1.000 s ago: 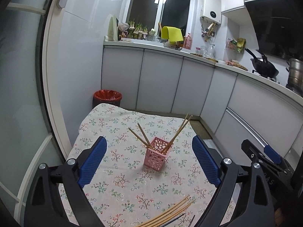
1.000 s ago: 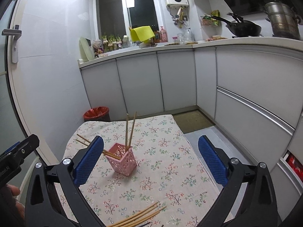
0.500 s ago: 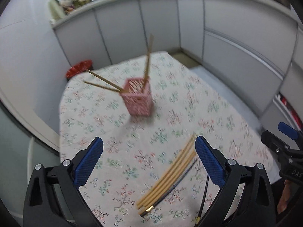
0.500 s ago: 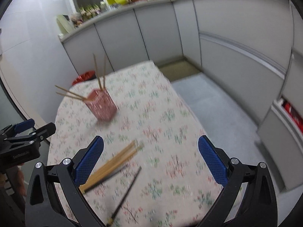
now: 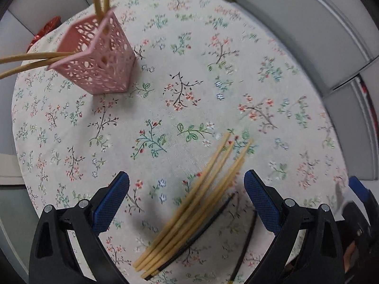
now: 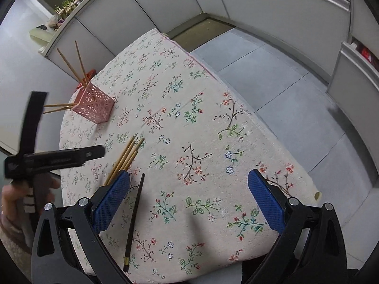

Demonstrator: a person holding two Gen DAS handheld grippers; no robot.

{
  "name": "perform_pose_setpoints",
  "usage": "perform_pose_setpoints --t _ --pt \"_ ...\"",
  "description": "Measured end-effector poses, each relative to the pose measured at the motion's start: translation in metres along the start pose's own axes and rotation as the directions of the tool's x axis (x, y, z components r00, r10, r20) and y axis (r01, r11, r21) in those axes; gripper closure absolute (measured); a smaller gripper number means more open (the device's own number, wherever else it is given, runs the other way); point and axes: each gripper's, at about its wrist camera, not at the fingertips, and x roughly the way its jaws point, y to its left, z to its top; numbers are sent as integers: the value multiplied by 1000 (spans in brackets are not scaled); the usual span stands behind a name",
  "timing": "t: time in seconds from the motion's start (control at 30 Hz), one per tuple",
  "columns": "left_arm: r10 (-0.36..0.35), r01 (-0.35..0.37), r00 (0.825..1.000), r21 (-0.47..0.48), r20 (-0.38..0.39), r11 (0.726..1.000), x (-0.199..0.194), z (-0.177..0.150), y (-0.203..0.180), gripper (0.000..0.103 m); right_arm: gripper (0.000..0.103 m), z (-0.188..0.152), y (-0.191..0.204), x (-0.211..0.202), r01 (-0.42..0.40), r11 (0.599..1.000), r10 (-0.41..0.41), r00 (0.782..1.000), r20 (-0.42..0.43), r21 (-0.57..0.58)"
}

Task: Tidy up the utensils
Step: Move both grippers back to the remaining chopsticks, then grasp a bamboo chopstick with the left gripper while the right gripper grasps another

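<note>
A: So, how many sticks are put away?

B: Four. Four tan chopsticks [image 5: 35, 59] stand in the pink basket [image 5: 99, 54]. Two lean out to the left and two point up. The basket sits on the far left part of the table [image 5: 189, 82].

A: And what is left to do?

B: A bunch of tan chopsticks [image 5: 196, 203] lies flat on the near part of the table. I cannot count them for sure, maybe four or five. Two dark chopsticks lie there too. One dark chopstick [image 5: 201, 227] is right beside the bunch, touching it near the low end. The other dark chopstick [image 6: 135, 222] lies a bit to the right, apart from the rest.

A: Is a tool holding anything?

B: No. The left tool [image 5: 187, 203] is wide open and holds nothing. It hangs over the bunch, with the tan sticks between its blue pads [image 5: 111, 203].

A: And the other one?

B: The right tool [image 6: 189, 203] is wide open too, with nothing in it. It is over the near right part of the table, with its left pad just above the loose sticks.

A: So not done?

B: I think less than half is done. All the loose sticks must go in the basket.
</note>
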Motion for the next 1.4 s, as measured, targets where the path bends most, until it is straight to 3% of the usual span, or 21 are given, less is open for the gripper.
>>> perform_pose_setpoints --t 0.1,0.2,0.37,0.6,0.83,0.9,0.93,1.0,1.1,1.17,1.27,1.33,1.4 --pt "-10 10 999 2 -49 1000 14 7 -3 29 7 2 -2 2 -9 1000 9 1000 -5 10" --pt "-21 21 998 4 -64 1000 22 9 -4 33 7 5 -3 5 -19 1000 19 1000 -19 24" --pt "-13 14 998 14 -67 1000 31 11 -7 52 7 6 -3 11 -31 999 33 998 -52 34" --pt "-37 39 997 30 -74 999 37 16 -12 55 7 6 -2 13 -24 999 26 998 -53 31" --pt "-66 70 995 42 -76 997 42 10 -21 80 7 7 -1 14 -7 1000 8 999 -50 18" --pt "-86 88 994 25 -70 996 42 5 -17 89 7 7 0 15 0 1000 0 999 -45 11" --pt "-100 101 993 13 -63 995 41 -1 -8 89 7 7 1 15 8 1000 -7 999 -44 6" --pt "-133 133 990 -24 -38 991 40 -11 11 90 7 10 5 19 22 1000 -22 999 -47 -6" --pt "-102 103 995 -60 11 993 38 -29 32 92 7 18 16 27 26 1000 -26 998 -57 -13" --pt "-128 134 989 -86 69 987 30 -44 45 92 7 25 31 36 43 998 -46 996 -79 -38" --pt "-152 179 972 -144 179 973 6 -69 66 93 11 31 59 54 51 998 -55 991 -125 -40" --pt "-157 206 951 -170 265 964 -17 -87 83 94 15 32 75 70 66 997 -71 984 -162 -36" --pt "-142 210 931 -174 336 962 -38 -111 99 96 31 32 87 84 58 998 -60 977 -204 -16"
